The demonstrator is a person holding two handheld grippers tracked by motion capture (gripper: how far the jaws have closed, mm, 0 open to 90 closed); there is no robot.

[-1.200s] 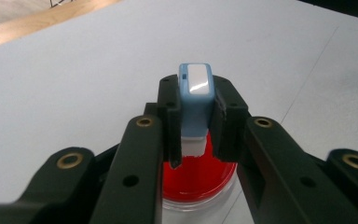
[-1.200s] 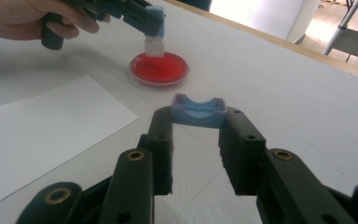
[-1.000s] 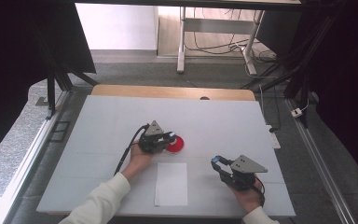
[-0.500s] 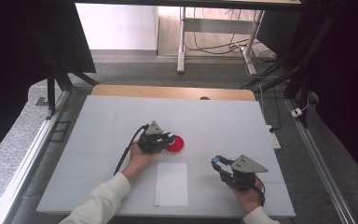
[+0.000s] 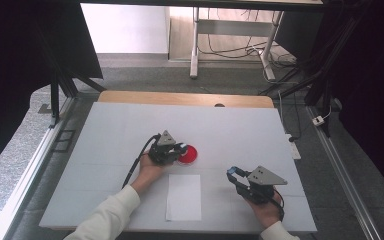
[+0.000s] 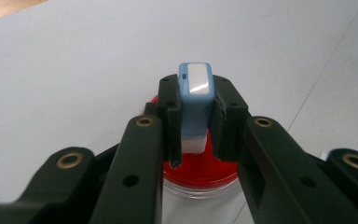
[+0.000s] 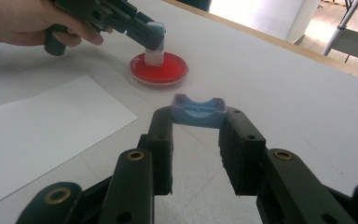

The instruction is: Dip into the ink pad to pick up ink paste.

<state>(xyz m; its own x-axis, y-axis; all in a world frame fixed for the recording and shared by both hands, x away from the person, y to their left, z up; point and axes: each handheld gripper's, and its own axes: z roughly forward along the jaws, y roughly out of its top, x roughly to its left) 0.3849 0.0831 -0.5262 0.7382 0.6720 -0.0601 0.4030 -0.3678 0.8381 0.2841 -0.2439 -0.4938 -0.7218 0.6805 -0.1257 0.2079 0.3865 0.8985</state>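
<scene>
A round red ink pad (image 5: 189, 155) lies mid-table. My left gripper (image 5: 179, 148) is shut on a blue stamp (image 6: 195, 100) whose white base touches the red ink pad (image 6: 200, 170). The right gripper view has the same stamp (image 7: 154, 44) standing on the ink pad (image 7: 159, 70), under the left gripper (image 7: 150, 35). My right gripper (image 5: 233, 174) hovers at the front right, shut on a small blue cap (image 7: 199, 110) held across its tips. A white paper sheet (image 5: 184, 197) lies between both hands, near the front edge.
The white tabletop (image 5: 240, 130) is bare around the pad and sheet. A wooden strip (image 5: 185, 98) runs along its far edge. Dark frame rails (image 5: 55, 95) flank both sides, and a cable trails from the left gripper toward the person's sleeve (image 5: 105, 220).
</scene>
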